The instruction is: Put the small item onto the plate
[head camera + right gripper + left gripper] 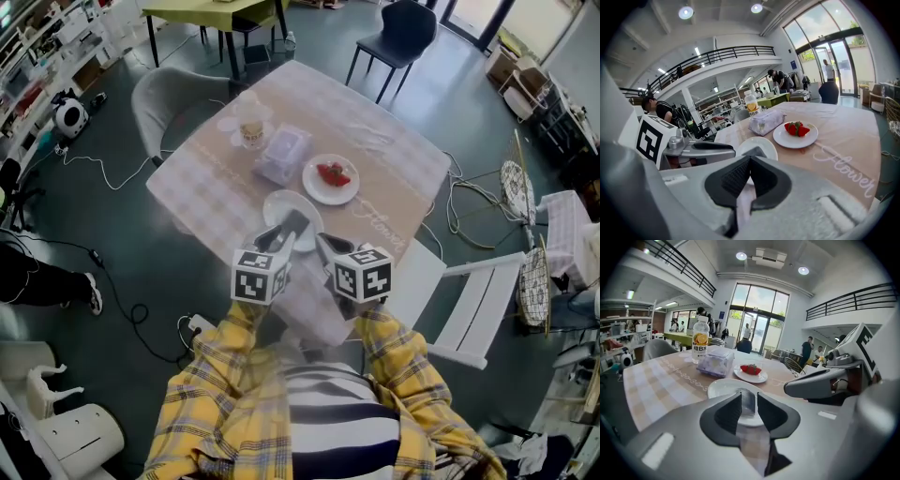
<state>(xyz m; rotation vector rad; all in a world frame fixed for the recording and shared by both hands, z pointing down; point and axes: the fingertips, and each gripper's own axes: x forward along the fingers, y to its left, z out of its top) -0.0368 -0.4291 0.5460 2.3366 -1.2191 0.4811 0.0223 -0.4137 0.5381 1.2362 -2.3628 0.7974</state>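
A small grey block (296, 222) lies on the near part of an empty white plate (281, 202) on the checked tablecloth. In the left gripper view the small grey block (747, 405) shows through the narrow gap between the jaws, resting on the white plate (722, 386) just beyond them. My left gripper (278, 239) (749, 395) is open and its pads do not press on the block. My right gripper (323, 246) (750, 159) hovers beside it with its tips together and holds nothing. From the right gripper view the block (757, 152) sits apart from the left gripper's tip.
Further back stand a plate of strawberries (330, 178), a wrapped tissue pack (281, 155) and a drink bottle (251, 131). A white chair (469, 300) is at the table's right, a grey chair (164, 103) at its left. Cables lie on the floor.
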